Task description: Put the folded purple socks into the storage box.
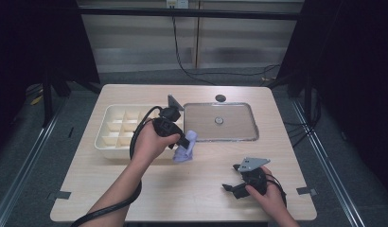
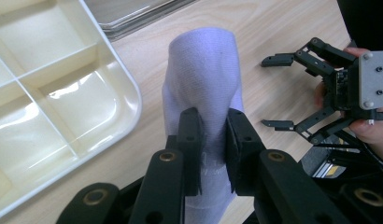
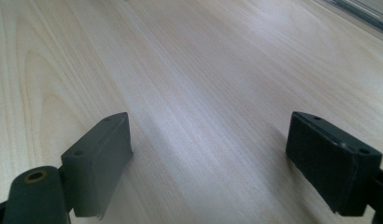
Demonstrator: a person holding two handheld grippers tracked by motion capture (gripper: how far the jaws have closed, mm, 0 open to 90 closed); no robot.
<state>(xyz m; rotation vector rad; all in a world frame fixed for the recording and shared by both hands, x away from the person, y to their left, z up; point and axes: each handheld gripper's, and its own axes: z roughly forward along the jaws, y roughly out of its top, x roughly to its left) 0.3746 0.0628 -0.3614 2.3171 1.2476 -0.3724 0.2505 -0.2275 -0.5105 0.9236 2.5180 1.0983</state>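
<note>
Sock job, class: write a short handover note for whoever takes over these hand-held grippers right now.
Left hand-held gripper: shut on the pale sock, held just above the table, beside the divider box.
Right hand-held gripper: open, nothing between its jaws, low over the table near the front right.
Metal tray: lies right of the box.
Done: sock gripped.
Left: likely placing it in a box compartment; all the ones visible look empty.

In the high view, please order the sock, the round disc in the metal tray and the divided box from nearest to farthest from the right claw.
1. Sock, to its upper left.
2. Disc, straight beyond.
3. Box, far left.
</note>
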